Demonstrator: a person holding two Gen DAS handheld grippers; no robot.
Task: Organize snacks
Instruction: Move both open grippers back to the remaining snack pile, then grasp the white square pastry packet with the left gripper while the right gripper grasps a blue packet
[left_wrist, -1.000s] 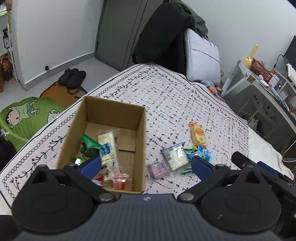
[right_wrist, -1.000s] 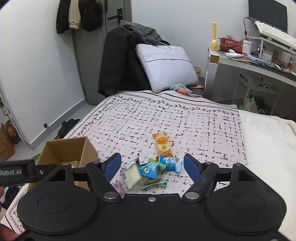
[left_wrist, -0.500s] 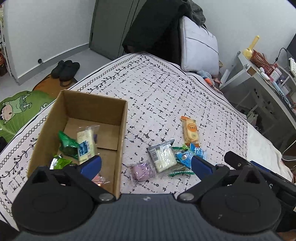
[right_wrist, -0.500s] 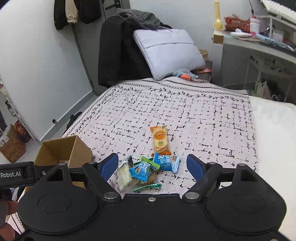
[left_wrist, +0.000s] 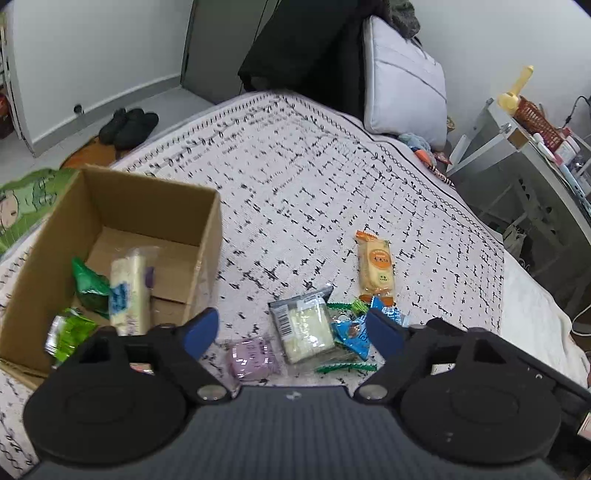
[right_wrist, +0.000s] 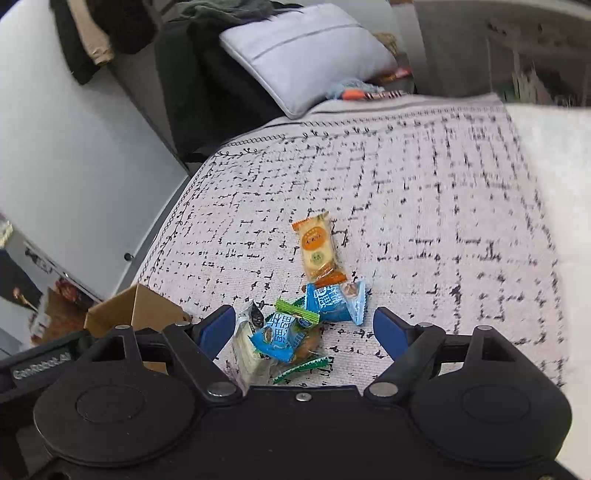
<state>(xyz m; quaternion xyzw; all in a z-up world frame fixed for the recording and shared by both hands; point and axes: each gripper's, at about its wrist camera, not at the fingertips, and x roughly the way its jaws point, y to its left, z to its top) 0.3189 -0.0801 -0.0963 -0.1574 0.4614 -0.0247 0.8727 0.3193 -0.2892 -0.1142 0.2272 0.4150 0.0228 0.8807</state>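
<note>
A cardboard box (left_wrist: 208, 236) stands at the left on the patterned bed cover and holds several snacks, among them a pale wafer pack (left_wrist: 129, 291) and green packets (left_wrist: 88, 284). Right of it lies a loose pile: a purple snack (left_wrist: 253, 358), a clear pack of white pieces (left_wrist: 304, 328), blue packets (left_wrist: 352, 336) and an orange biscuit pack (left_wrist: 375, 264). My left gripper (left_wrist: 293, 328) hovers open over the purple snack and clear pack. My right gripper (right_wrist: 304, 330) is open above the blue packets (right_wrist: 334, 301), with the orange pack (right_wrist: 317, 249) just beyond and the box corner (right_wrist: 136, 308) at left.
A grey pillow (left_wrist: 402, 77) and a dark coat lean at the head of the bed. A desk with clutter (left_wrist: 546, 147) stands to the right. Black shoes (left_wrist: 129, 123) and a green mat lie on the floor at left. The far bed cover (right_wrist: 369, 166) carries nothing.
My left gripper has swung right, from above the box to above the loose pile. My right gripper has moved forward and tilted down toward the blue packets. Both stayed open.
</note>
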